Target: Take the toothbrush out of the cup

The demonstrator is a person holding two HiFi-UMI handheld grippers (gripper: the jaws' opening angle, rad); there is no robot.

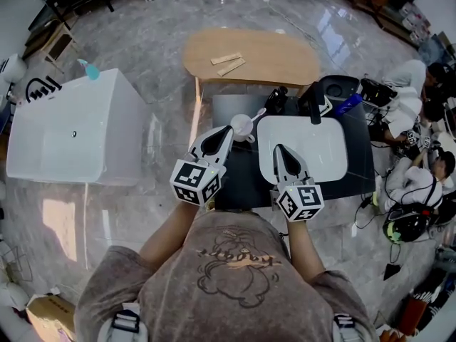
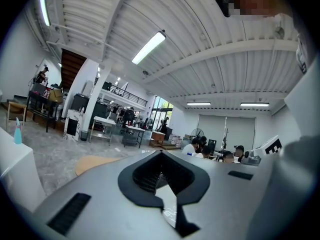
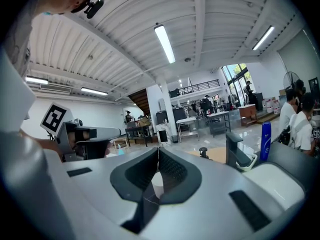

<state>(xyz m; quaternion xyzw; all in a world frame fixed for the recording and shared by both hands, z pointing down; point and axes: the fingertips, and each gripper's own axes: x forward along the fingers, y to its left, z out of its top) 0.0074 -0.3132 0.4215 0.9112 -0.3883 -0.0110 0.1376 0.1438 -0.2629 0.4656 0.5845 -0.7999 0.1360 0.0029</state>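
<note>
**A:** What is nearest the person?

**B:** The two hand-held grippers, side by side over the dark counter [image 1: 239, 173]. The left gripper [image 1: 228, 130] has its jaws together with nothing between them, and so has the right gripper [image 1: 278, 149]. Each gripper's own view shows the tips meeting.

**A:** Where is the toothbrush?

**B:** The toothbrush [image 1: 258, 112] stands in the white cup [image 1: 241, 126], leaning out to the right. The cup is on the counter at the left edge of the white sink basin [image 1: 335, 164]. The left gripper's tip is just beside the cup; I cannot tell whether it touches. The right gripper hangs over the basin.

**A:** And beyond that?

**B:** A black faucet [image 1: 314, 104] stands behind the basin with a blue bottle [image 1: 348, 104] to its right. Farther off is a wooden table [image 1: 274, 59] with two wooden blocks [image 1: 228, 63] on it.
</note>
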